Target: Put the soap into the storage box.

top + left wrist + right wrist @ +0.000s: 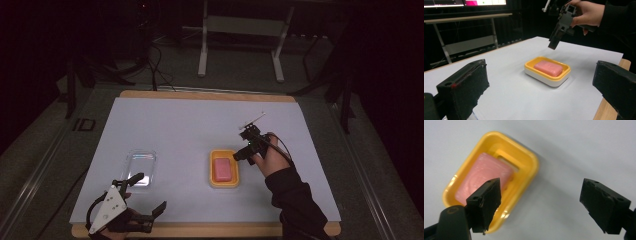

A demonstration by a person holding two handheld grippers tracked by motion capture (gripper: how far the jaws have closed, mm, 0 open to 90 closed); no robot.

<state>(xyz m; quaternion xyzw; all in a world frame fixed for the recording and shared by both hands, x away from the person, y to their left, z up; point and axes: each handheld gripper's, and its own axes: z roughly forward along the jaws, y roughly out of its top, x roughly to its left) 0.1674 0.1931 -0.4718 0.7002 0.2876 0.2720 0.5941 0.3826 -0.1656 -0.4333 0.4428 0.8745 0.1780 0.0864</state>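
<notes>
Two grippers, one soap [223, 169] and one clear lid [139, 167] is the whole setup here. The pink soap sits in the yellow dish [213, 179] near the middle of the tabletop [190, 120], and nothing is gripping it. The right gripper [246, 151] hangs just off the dish at about 2 o'clock, fingers spread wide and empty; its own view has one finger [485, 202] over the dish rim and the other over bare tabletop. The left gripper [145, 200] rests near the front edge, around 7 o'clock from the dish, fingers wide apart with nothing between them, and the lid lies flat right above it at 12 o'clock.

Looks like the soap part is done and the lid is next. Best way to do it: right gripper pulls well clear so the dish is open from above, and the left goes in low on a long edge of the lid. That plastic is thin and slick, so a gentle squeeze and a level carry over to the dish would save a fumble.
</notes>
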